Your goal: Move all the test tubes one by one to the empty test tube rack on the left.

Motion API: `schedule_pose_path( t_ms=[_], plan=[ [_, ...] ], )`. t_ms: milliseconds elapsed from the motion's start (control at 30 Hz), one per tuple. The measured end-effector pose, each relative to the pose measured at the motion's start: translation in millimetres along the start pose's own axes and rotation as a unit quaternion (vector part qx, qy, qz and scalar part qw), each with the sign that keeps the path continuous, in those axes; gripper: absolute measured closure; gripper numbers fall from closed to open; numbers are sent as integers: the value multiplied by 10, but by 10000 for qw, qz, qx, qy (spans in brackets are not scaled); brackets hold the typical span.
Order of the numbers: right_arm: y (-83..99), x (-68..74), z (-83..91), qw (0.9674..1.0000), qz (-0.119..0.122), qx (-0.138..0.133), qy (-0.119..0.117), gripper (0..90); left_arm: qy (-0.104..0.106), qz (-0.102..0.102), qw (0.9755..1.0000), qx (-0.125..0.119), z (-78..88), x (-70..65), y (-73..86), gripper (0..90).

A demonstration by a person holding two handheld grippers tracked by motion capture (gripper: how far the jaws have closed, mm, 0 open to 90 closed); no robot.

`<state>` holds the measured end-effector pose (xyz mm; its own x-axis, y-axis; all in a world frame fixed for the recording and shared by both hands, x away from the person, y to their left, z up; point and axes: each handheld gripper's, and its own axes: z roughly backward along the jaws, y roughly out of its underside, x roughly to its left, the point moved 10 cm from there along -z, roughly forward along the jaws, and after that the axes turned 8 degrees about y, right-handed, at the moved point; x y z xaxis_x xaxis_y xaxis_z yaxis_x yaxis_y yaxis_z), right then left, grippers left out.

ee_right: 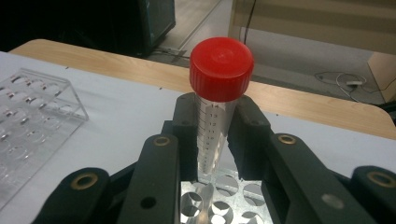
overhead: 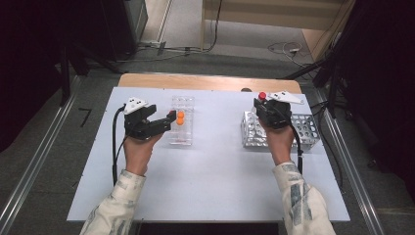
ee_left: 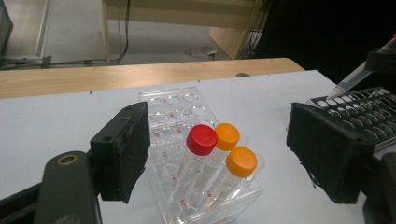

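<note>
A clear plastic rack [overhead: 182, 133] lies left of centre on the white table and holds a red-capped tube [ee_left: 201, 139] and two orange-capped tubes [ee_left: 241, 161]. My left gripper [overhead: 169, 121] reaches in from the rack's left. In the left gripper view its jaws [ee_left: 224, 154] stand wide apart on either side of those tubes, touching none. At the right, my right gripper [overhead: 261, 104] is shut on another red-capped tube [ee_right: 219, 70], held upright. The tube's pointed end hangs just over the holes of a metal rack [ee_right: 224, 198].
The metal rack [overhead: 306, 129] stands near the table's right edge, and the clear rack [ee_right: 28, 116] has many free holes. A wooden strip [overhead: 205, 81] borders the far side of the table [overhead: 215, 171]. Cables lie on the floor beyond.
</note>
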<state>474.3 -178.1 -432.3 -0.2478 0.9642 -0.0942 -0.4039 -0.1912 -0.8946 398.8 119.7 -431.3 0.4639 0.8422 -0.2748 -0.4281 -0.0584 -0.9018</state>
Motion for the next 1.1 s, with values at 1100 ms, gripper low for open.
schedule_pose_path(
  t_ms=[1100],
  plan=[
    [387,1270,431,9812,792,201,-1749,707,687,-492,9962,231,-107,-556,59,210]
  ],
)
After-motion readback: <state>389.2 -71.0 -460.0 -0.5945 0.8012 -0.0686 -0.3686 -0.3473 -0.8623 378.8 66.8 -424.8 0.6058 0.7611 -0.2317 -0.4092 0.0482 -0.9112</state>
